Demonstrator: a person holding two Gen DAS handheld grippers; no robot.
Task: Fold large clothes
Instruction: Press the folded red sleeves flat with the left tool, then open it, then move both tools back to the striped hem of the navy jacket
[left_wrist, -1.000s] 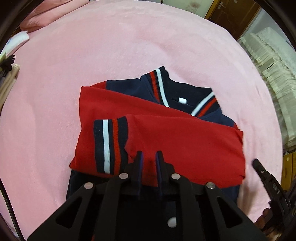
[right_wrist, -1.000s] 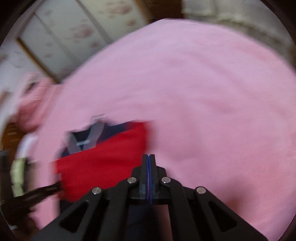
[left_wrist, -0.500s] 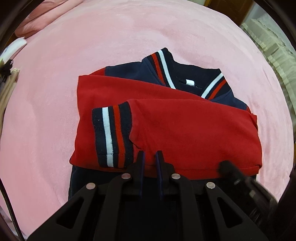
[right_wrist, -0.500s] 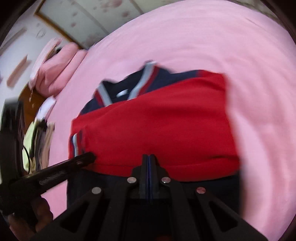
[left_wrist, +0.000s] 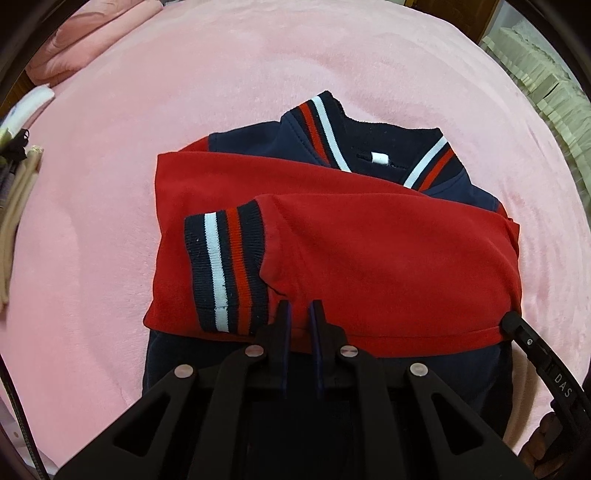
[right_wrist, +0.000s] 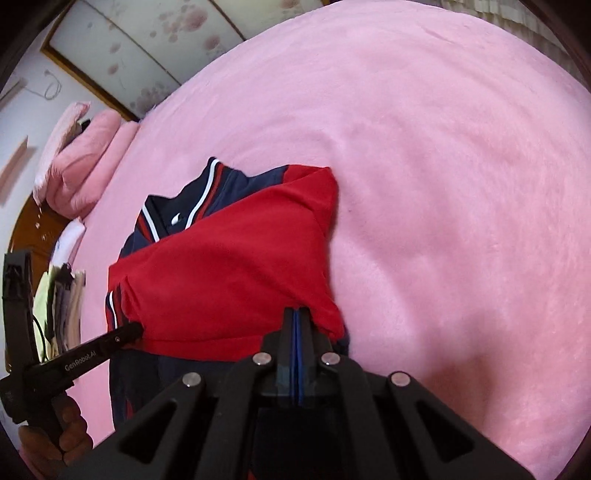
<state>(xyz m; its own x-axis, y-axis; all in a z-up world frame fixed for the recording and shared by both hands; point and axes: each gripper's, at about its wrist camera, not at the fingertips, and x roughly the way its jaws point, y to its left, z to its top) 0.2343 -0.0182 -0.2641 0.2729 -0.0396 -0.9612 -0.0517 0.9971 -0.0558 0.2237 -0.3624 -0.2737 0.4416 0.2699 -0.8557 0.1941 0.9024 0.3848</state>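
Pink bed (left_wrist: 110, 229) spread wide under everything, plush cover filling both views. Navy and red jacket (left_wrist: 369, 236) laid flat near the middle of it, collar (left_wrist: 325, 129) toward the far side, both red sleeves folded across the chest, the upper one ending in a striped cuff (left_wrist: 225, 266) at the left of the left wrist view. Navy body showing below the sleeves, at the near edge. Pink pillows (right_wrist: 85, 162) piled at the far left end of the bed.

Left claw (left_wrist: 299, 314) pointed steeply down over the lower edge of the upper sleeve, just right of the cuff; jaws nearly together, a narrow gap between them with red cloth seen in it, whether pinched cannot be told. Right claw (right_wrist: 297, 317) fully together at the sleeve's fold on the jacket's right side, tips against the red cloth; grip on it not clear.
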